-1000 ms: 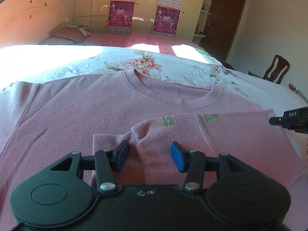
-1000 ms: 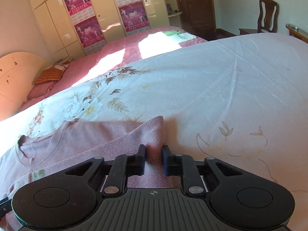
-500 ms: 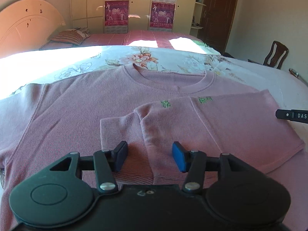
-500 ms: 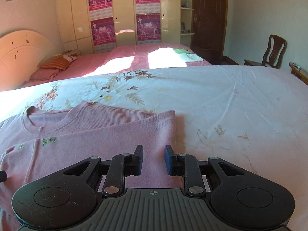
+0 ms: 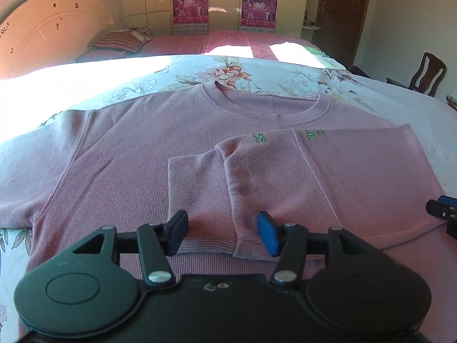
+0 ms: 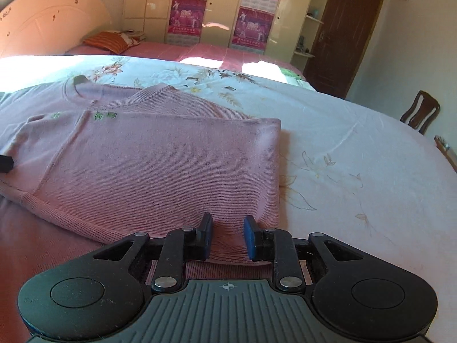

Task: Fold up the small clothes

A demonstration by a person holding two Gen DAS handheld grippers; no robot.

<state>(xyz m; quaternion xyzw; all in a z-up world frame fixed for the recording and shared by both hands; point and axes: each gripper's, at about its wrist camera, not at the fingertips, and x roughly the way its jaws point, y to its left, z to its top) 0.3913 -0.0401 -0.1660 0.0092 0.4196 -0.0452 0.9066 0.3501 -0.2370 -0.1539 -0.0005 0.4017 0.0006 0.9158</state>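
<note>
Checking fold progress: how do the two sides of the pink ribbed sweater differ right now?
The right side of the pink ribbed sweater is folded over the body, sleeve cuff near the middle; the left side lies flat, unfolded. The left sleeve spreads outward over the floral bedsheet; the right does not. Both look smooth.

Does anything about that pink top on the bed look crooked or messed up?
Nothing is damaged. The pink ribbed knit top lies flat on the floral bedsheet, half folded: one side is turned over the middle with its sleeve laid across, while the other sleeve is still spread out.
</note>
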